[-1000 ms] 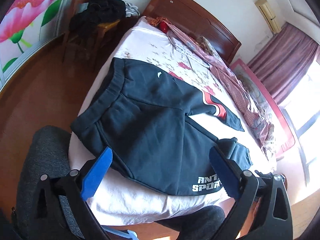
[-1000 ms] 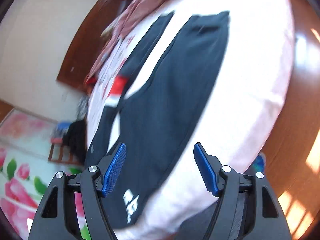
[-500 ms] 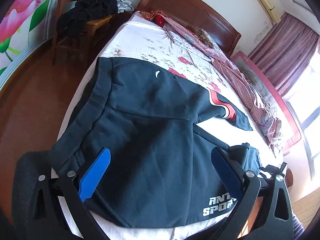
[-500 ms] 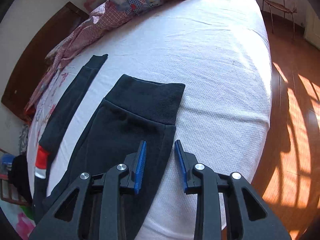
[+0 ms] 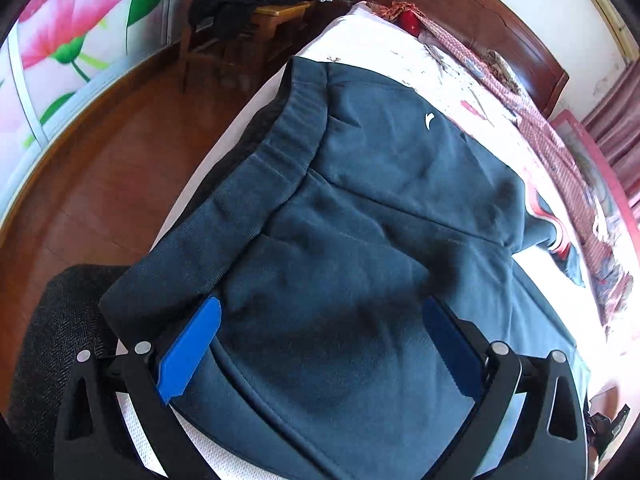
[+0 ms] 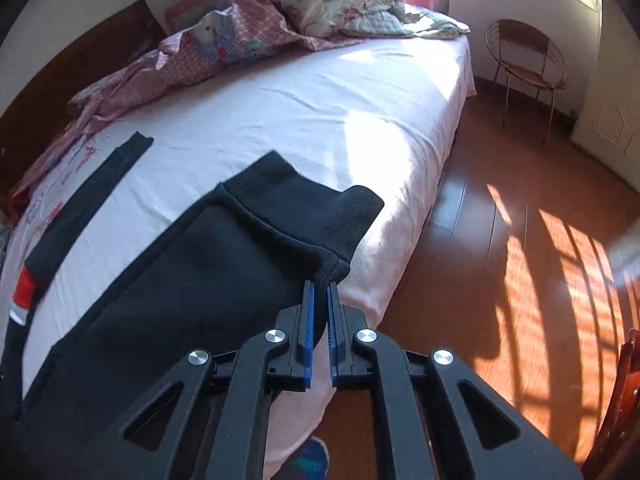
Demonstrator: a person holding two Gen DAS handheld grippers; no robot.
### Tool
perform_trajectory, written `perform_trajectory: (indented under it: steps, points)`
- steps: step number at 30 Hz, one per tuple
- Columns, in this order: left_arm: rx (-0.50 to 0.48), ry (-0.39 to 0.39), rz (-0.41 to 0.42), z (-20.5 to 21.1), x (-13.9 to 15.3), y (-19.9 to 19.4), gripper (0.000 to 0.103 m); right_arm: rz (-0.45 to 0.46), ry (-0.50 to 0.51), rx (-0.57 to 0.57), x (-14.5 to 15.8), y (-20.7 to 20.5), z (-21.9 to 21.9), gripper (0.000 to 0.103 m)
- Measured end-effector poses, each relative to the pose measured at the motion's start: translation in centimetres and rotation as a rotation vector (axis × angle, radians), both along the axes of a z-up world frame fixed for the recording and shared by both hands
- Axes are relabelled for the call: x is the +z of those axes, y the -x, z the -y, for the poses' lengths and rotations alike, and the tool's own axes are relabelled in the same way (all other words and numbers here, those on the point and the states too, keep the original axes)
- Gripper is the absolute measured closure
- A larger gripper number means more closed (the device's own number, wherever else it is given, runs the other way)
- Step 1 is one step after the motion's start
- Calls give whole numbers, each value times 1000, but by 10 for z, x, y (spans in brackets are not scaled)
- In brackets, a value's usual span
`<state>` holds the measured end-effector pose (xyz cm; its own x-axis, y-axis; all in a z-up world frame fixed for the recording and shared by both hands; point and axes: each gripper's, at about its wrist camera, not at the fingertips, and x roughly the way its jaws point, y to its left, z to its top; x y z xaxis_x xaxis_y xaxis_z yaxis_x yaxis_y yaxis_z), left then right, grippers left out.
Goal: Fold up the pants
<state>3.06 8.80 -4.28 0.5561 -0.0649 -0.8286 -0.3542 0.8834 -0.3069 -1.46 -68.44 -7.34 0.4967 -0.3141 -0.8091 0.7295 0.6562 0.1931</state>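
— Right, stock check. Largest item first?

— Bed (image 6: 320,92): white sheet, a rumpled quilt (image 6: 280,20) pushed to the far side. Your pants (image 5: 360,220) lie spread flat on it along the near edge, waistband toward the wooden chair (image 5: 256,28), legs running the other way.

— Condition of the pants?

— Dark fleece joggers, ribbed waistband, small white logo at the hip, red-and-white stripe on the far leg. Legs parted in a V; the far leg lies apart across the sheet, the near leg along the mattress edge.

— Progress?

— Barely begun, by my reading. No fold is made yet. You have only taken hold of one end; bringing leg over leg and then halving the length both look outstanding.

— Right gripper (image 6: 319,300)?

— Closed tight on the near leg's cuff (image 6: 312,216), pinching its corner at the bed's edge; the rib stands up a little from the sheet.

— Left gripper (image 5: 320,344)?

— Spread wide, hanging above the seat of the pants near the waistband, pads clear of cloth. Nothing held.
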Motion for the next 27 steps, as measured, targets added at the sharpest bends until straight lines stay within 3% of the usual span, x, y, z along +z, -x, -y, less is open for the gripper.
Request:
perform_trajectory:
  steps: [3, 7, 10, 12, 16, 18, 21, 25, 27]
  points:
    - [-28, -37, -4, 4, -1, 1, 2, 58, 8, 6, -20, 6, -7, 89]
    - [-23, -19, -2, -4, 3, 0, 2, 14, 29, -12, -17, 2, -10, 78]
    - [-20, -19, -12, -3, 5, -2, 3, -97, 186, -49, 6, 3, -20, 70]
    - [-34, -21, -15, -3, 8, -3, 3, -45, 224, -53, 26, 12, -34, 70]
    - [-48, -1, -4, -10, 16, 1, 2, 135, 149, 29, 47, 26, -74, 70]
    - [-77, 1, 3, -14, 20, 2, 2, 118, 153, 48, 43, 18, -91, 60]
    - [-105, 14, -4, -27, 24, 4, 2, 25, 124, 140, 22, -23, -132, 58]
    - [-91, 36, 51, -55, 37, 14, 2, 80, 140, 304, 34, -45, -216, 58]
    - [-98, 38, 82, -72, 43, 15, 2, 128, 58, 417, 36, -50, -259, 58]
